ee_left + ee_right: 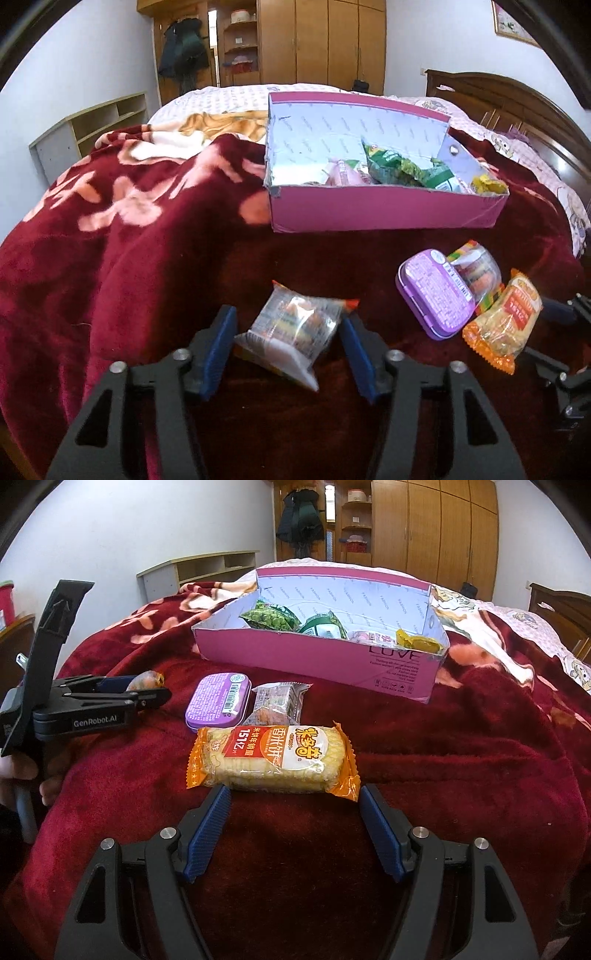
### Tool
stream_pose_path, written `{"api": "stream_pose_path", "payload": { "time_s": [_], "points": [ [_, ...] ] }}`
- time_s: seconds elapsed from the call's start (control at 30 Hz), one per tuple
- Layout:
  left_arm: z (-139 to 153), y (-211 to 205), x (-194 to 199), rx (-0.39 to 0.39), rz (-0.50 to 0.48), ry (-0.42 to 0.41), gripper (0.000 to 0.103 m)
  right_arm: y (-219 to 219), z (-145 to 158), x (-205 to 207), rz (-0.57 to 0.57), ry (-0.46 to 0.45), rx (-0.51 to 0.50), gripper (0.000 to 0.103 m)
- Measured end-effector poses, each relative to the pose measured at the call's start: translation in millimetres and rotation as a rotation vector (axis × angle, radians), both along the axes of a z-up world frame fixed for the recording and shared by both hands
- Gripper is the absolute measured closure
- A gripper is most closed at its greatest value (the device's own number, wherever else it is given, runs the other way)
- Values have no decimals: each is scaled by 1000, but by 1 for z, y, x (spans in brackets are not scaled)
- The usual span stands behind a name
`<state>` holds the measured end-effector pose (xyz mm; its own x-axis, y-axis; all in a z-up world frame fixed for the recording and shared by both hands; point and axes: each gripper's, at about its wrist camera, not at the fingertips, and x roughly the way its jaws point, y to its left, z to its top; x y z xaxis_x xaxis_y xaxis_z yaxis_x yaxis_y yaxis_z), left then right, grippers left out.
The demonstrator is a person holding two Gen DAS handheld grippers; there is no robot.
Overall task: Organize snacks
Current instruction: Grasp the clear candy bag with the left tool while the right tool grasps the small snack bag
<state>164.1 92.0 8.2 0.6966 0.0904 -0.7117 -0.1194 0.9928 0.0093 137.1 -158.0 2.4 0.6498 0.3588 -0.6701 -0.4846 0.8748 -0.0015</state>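
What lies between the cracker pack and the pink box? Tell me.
A purple tin and a clear packet, side by side, seen in the right wrist view.

Pink box: near wall hides the lower snacks inside | clear-wrapped packet: partly behind purple tin and rice-cracker pack | left tongs: load mostly hidden, side-on.

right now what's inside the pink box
The pink box holds two green pea packets, a yellow packet and a pinkish packet. Anything under them or behind the near wall is hidden.
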Motion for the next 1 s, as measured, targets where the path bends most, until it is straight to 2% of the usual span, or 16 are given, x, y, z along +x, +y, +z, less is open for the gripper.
{"api": "stream_pose_path", "payload": {
  "time_s": [0.03, 0.07, 0.27, 0.47, 0.6, 0.7, 0.8, 0.87, 0.93, 1.0],
  "points": [
    [0, 0, 0, 0, 0, -1, 57, 0, 0, 0, 0, 1, 1, 30],
    [0, -1, -1, 2, -2, -2, 59, 0, 0, 0, 1, 1, 2, 30],
    [1, -8, -2, 37, -1, 0, 62, -2, 1, -1, 2, -5, 22, 30],
    [4, -7, -5, 21, 3, -10, 62, -23, 16, -3, 50, -21, 209, 30],
    [9, -11, -12, 13, 1, -33, 62, -26, 30, 5, 77, -16, 286, 30],
    [17, -19, -19, 0, -4, -61, 62, -18, 39, 20, 58, -9, 239, 30],
    [24, -27, -28, -63, -20, -61, 62, -3, 37, 42, 38, 55, 162, 40],
    [28, -35, -34, -93, -44, -76, 62, 18, 31, 59, 53, 121, 76, 47],
    [26, -45, -36, -82, -49, -68, 62, 37, 26, 69, 69, 141, -15, 47],
    [16, -49, -33, -82, -44, -41, 62, 57, 20, 77, 81, 149, -116, 54]
  ]
}}
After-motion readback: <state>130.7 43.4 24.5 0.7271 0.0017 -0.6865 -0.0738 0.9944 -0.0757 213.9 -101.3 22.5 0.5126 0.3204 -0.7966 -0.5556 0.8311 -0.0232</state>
